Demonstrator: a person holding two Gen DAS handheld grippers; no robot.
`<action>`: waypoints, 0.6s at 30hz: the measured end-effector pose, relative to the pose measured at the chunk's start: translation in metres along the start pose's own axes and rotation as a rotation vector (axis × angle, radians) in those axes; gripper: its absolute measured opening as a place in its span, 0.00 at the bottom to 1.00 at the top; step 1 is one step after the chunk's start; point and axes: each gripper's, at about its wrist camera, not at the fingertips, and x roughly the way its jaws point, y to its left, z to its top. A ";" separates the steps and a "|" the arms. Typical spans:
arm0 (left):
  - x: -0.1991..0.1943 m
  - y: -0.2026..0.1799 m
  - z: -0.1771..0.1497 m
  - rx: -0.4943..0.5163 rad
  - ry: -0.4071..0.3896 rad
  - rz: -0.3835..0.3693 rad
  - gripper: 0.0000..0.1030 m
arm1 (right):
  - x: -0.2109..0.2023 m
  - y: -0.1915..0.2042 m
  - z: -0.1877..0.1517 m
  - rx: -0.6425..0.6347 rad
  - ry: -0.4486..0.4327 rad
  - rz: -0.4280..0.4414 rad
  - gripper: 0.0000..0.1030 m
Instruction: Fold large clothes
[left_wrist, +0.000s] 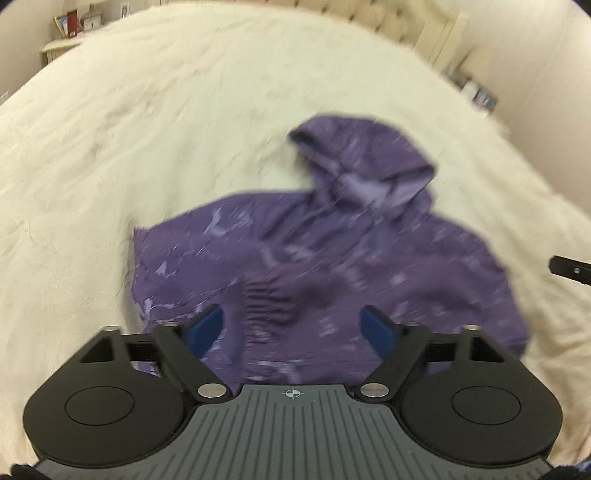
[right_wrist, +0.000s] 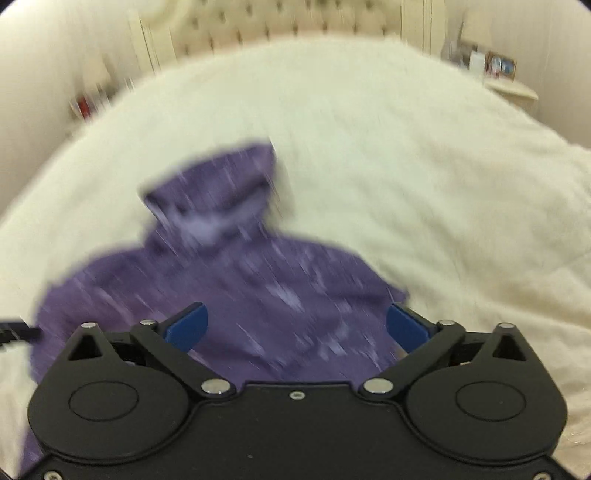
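Note:
A purple hoodie with pale marbled patches (left_wrist: 325, 251) lies on a cream bedspread (left_wrist: 110, 155), hood pointing away, sleeves folded in over the body. My left gripper (left_wrist: 295, 325) is open and empty, hovering over the hoodie's near part with a ribbed cuff (left_wrist: 266, 295) between its blue pads. In the right wrist view the hoodie (right_wrist: 240, 288) lies below my right gripper (right_wrist: 297, 325), which is open and empty above its lower right part. The right gripper's tip shows at the left wrist view's right edge (left_wrist: 569, 269); the left gripper's tip shows at the right wrist view's left edge (right_wrist: 18, 330). Both views are motion-blurred.
A tufted cream headboard (right_wrist: 295, 22) stands at the far end of the bed. A nightstand with frames and small items (left_wrist: 70, 29) sits at one side, another with items (right_wrist: 506, 74) at the other. The bedspread (right_wrist: 443, 166) surrounds the hoodie.

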 end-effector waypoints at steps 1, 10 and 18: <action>-0.009 -0.006 0.002 0.002 -0.022 -0.006 0.96 | -0.010 0.006 0.004 0.008 -0.023 0.015 0.99; -0.077 -0.052 0.070 0.069 -0.274 -0.031 0.99 | -0.071 0.032 0.057 -0.012 -0.196 0.119 0.99; -0.091 -0.107 0.148 0.192 -0.479 -0.023 0.99 | -0.081 0.035 0.130 0.016 -0.492 0.041 0.99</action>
